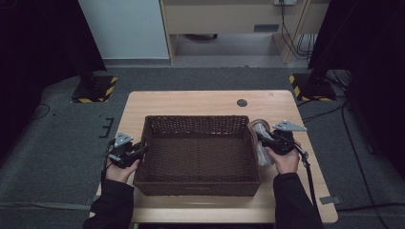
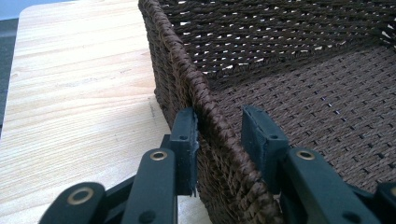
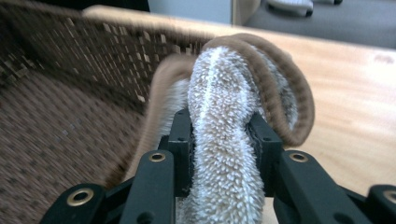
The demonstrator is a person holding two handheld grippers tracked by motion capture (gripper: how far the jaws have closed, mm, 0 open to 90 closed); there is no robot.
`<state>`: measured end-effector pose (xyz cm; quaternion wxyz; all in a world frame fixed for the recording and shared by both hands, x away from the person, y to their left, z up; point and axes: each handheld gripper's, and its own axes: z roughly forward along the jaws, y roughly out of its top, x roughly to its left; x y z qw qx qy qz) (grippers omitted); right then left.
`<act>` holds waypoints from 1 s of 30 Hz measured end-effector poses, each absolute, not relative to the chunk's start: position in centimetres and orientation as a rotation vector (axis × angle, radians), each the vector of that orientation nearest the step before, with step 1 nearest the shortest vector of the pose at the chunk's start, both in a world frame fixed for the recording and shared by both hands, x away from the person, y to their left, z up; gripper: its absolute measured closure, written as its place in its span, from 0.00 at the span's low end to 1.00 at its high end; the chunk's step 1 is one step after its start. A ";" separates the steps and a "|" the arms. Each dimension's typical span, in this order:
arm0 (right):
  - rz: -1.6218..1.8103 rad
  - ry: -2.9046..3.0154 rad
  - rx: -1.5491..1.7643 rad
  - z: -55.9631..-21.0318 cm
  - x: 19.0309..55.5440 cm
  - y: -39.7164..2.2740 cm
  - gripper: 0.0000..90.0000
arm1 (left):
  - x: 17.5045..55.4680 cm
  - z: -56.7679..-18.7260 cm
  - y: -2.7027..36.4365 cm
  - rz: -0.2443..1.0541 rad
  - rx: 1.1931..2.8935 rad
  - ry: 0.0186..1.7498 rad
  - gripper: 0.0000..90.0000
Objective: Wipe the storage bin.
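while left tongs straddle basket wall, one pad touching; right tongs clamp fluffy cloth beside basket.

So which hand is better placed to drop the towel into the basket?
Probably the right: the right gripper already clamps the towel beside the basket; the left gripper straddles its rim.

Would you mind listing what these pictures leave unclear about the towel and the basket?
- Towel: its lower end is cut off by the bottom edge of the right gripper view; in the high view the right gripper and hand cover part of it, so its full shape is unclear.
- Basket: the left gripper straddles its rim, but whether the inner jaw touches is unclear.
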<state>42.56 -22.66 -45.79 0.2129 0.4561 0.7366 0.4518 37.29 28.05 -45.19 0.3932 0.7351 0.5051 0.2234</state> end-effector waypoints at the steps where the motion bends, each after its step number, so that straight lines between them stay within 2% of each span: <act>1: 1.252 2.048 1.278 -46.1 42.7 -22.6 0.76 | 37.3 -45.2 28.0 0.567 1.865 1.282 0.73; 17: 1.091 2.179 1.371 -49.9 43.7 -21.8 0.76 | 37.2 -45.1 27.9 0.574 1.870 1.298 0.76; 22: 1.079 2.143 1.369 -49.0 43.6 -22.3 0.76 | 37.3 -45.0 27.8 0.576 1.874 1.308 0.77; 30: 1.210 1.960 1.320 -44.5 41.6 -25.3 0.76 | 37.4 -44.8 27.7 0.581 1.879 1.315 0.79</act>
